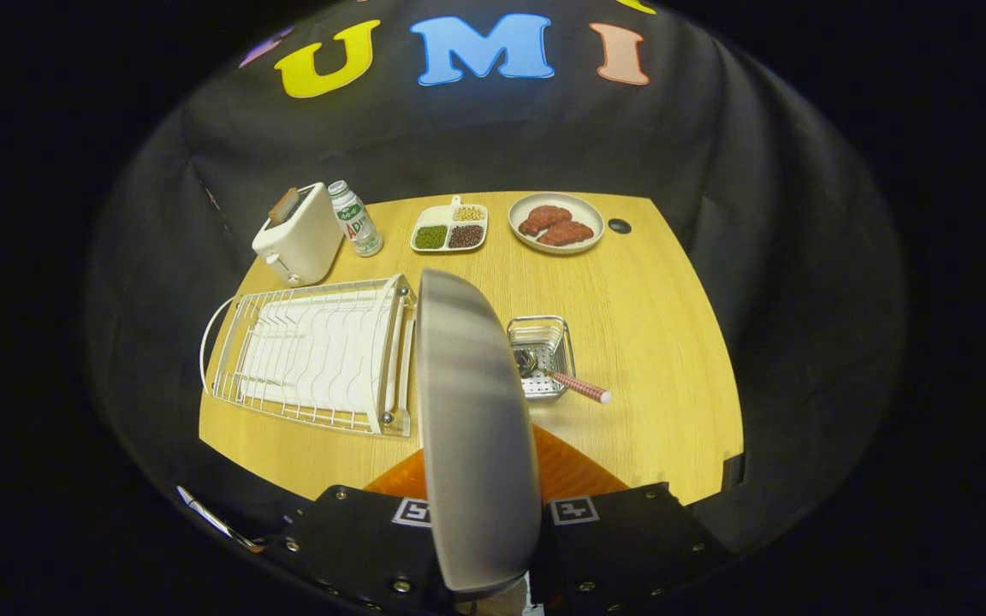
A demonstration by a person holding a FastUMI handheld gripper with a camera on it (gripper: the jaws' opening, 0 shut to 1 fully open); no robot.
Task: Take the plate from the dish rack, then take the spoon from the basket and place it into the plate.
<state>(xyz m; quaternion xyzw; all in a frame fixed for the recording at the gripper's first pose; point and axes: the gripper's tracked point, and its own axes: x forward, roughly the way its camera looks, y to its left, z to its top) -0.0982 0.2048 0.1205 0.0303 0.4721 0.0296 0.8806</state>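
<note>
A: Start at the left. What's on the bench [656, 342]?

B: A toaster [300, 235] and a bottle [356, 220] at the far side, with the dish rack [313, 355] nearer us. The rack's slots look empty.

A: So the plate is out?

B: Yes. The plate [472, 428] stands on edge between the fingers, its rim running straight ahead from the gripper [480, 590] and lifted above the bench, just right of the rack. Both fingers appear clamped on its lower rim, though the contact itself is hidden behind the plate.

A: And further right?

B: The small metal basket [542, 355], with the spoon [566, 381] lying in it, its red-patterned handle sticking out over the rim toward the right. Beyond sit a divided tray of beans [450, 228] and a dish of meat [556, 222].

A: Which step, then?

B: The first, I judge: plate taken, not yet set down. Next it needs laying flat on bare bench, perhaps near the basket, before the fingers let go and go for the spoon's handle.
</note>
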